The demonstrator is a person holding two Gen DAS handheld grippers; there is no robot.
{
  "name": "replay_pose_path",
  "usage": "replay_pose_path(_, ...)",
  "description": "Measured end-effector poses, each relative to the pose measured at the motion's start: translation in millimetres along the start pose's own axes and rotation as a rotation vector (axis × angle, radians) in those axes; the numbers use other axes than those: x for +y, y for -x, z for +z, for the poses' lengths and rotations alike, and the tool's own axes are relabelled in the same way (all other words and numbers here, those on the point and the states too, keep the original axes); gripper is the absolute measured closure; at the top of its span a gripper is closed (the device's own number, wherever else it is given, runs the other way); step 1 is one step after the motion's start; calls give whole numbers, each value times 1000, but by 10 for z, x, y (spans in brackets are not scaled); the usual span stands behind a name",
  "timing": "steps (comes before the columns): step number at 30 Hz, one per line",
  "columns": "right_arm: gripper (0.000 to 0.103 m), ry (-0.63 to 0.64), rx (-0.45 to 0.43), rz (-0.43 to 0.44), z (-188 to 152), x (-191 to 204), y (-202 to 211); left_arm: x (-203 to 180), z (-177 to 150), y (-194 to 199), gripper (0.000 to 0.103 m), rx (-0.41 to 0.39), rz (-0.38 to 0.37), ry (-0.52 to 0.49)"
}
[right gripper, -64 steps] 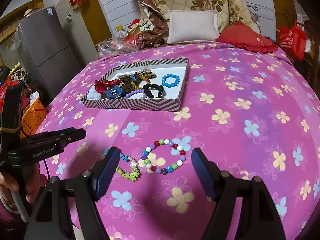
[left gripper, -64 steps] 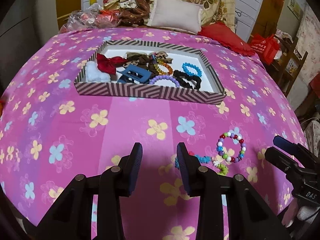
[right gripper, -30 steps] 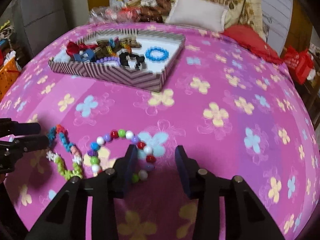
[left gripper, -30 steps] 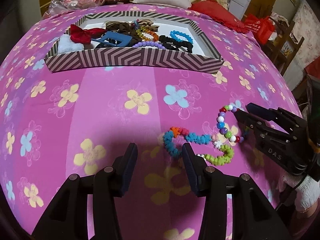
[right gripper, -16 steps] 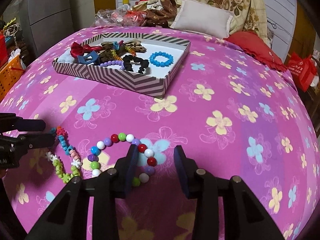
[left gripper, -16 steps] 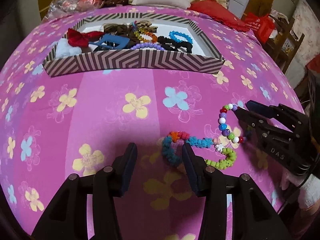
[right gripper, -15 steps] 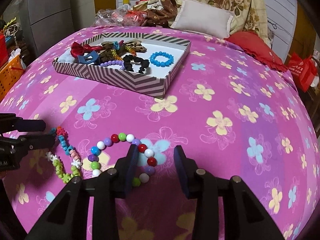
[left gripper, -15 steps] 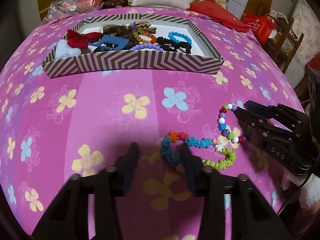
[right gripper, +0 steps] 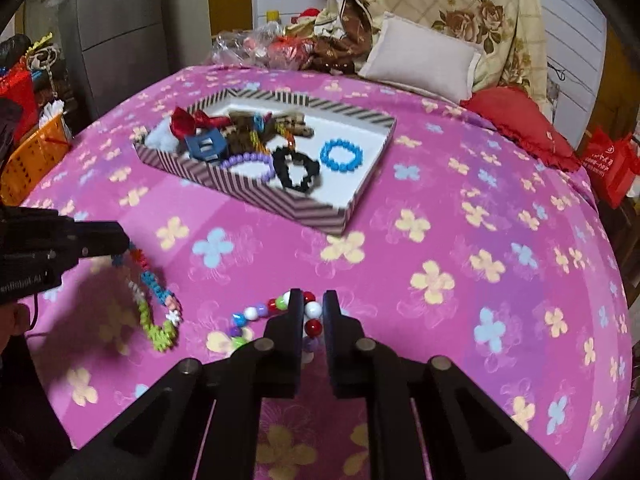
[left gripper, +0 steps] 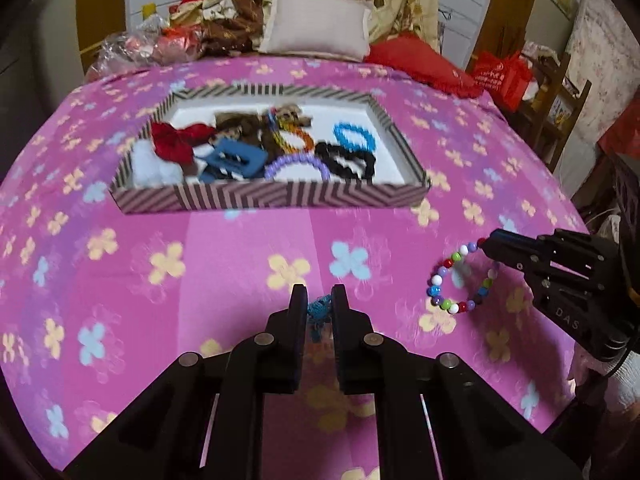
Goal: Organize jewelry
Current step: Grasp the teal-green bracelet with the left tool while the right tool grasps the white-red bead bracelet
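Note:
My left gripper (left gripper: 319,300) is shut on a fuzzy multicolour bracelet (left gripper: 318,314) and holds it above the pink bedspread; in the right wrist view that bracelet (right gripper: 154,300) hangs from the left gripper (right gripper: 120,242). My right gripper (right gripper: 312,306) is shut on a round-bead bracelet (right gripper: 256,314), lifted off the spread; in the left wrist view the bead bracelet (left gripper: 456,280) dangles from the right gripper (left gripper: 486,244). The striped tray (left gripper: 272,196) ahead holds several hair ties, bracelets and clips; it also shows in the right wrist view (right gripper: 280,200).
A white pillow (left gripper: 318,20), a red cushion (left gripper: 416,58) and a pile of bags lie beyond the tray. An orange basket (right gripper: 32,156) stands off the bed's left side. A red bag (right gripper: 612,168) and wooden furniture stand to the right.
Both grippers have shut on their bracelets and lifted them off the bedspread. Both have risen and the tray now looks farther below.

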State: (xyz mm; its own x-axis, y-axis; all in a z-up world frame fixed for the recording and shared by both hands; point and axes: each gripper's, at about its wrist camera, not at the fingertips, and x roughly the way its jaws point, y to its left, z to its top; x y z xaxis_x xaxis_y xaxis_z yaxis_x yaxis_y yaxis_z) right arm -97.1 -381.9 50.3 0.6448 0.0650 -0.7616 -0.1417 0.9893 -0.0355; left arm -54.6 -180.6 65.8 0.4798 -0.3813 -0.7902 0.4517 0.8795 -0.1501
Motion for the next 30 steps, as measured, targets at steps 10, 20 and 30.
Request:
replay_pose_path(10, 94, 62, -35, -19, 213, 124, 209, 123, 144, 245, 89, -52, 64, -12)
replay_pose_path(20, 94, 79, -47, -12, 321, 190, 276, 128, 182, 335, 89, -85, 102, -35)
replay_pose_path(30, 94, 99, -50, -14, 414, 233, 278, 159, 219, 337, 89, -94, 116, -30)
